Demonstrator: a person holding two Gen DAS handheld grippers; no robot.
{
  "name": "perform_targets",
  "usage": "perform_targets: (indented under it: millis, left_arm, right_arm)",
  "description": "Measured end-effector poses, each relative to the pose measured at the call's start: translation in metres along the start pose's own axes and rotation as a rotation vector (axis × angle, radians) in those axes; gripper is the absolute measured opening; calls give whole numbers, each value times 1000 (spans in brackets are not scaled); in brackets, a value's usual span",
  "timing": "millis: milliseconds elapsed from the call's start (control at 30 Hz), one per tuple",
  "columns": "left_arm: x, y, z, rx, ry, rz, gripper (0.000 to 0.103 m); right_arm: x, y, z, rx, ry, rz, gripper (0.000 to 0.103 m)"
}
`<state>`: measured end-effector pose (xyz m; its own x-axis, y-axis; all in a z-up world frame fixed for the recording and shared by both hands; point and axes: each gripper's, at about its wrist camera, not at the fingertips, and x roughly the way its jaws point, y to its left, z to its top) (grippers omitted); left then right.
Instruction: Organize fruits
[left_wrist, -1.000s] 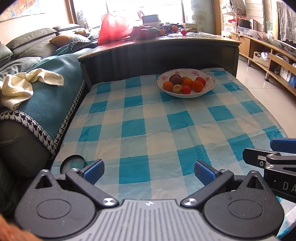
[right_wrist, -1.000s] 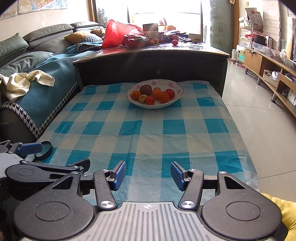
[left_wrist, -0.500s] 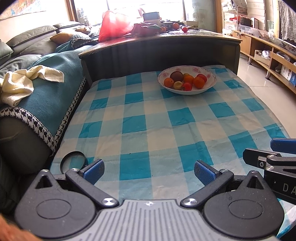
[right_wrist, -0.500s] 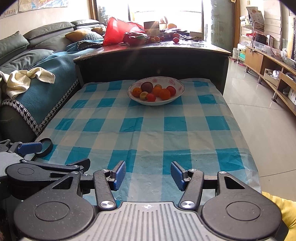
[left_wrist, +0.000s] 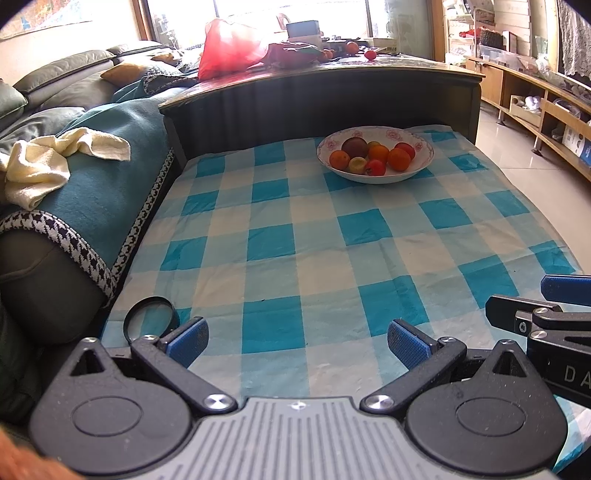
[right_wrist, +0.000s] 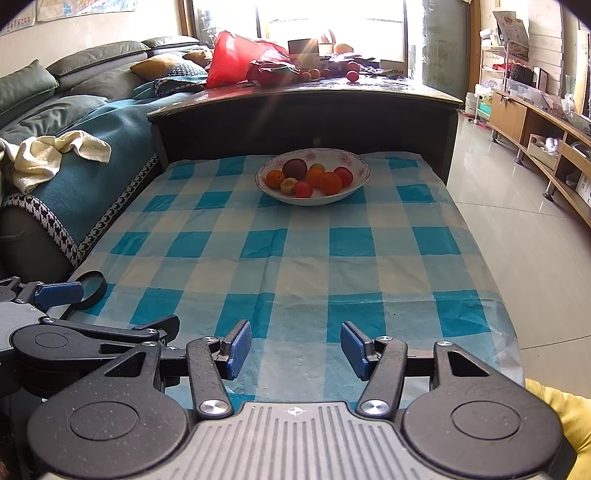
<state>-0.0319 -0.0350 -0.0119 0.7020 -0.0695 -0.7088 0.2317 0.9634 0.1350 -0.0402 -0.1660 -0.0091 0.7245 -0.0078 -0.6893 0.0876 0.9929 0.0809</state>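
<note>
A white floral bowl (left_wrist: 421, 168) (right_wrist: 354, 188) stands at the far end of the blue-checked cloth (left_wrist: 295, 243) (right_wrist: 295, 251). It holds several fruits: oranges (left_wrist: 399, 159) (right_wrist: 330, 182), red ones, a yellowish one and a dark purple one (left_wrist: 354, 146) (right_wrist: 294, 168). My left gripper (left_wrist: 297, 341) is open and empty over the near edge of the cloth. My right gripper (right_wrist: 295, 349) is open and empty beside it, also at the near edge. Both are far from the bowl.
A magnifying glass (left_wrist: 149, 319) (right_wrist: 90, 290) lies at the near left corner. A sofa with a teal blanket and cream towel (left_wrist: 48, 162) runs along the left. A raised dark counter (left_wrist: 325, 85) behind the bowl carries a red bag (right_wrist: 236, 62) and loose fruits. Tiled floor lies right.
Both grippers have tilted or drawn back slightly, so the bowl sits a little higher in view. Both grippers stay open and empty.
</note>
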Motion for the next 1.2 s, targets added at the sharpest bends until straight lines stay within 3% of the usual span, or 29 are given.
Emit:
perform_targets:
  millis: [1200]
  left_arm:
    - [-7,0,-5,16,-10,19,103]
  right_arm:
    - [-4,2,-5,-5,14,0,50]
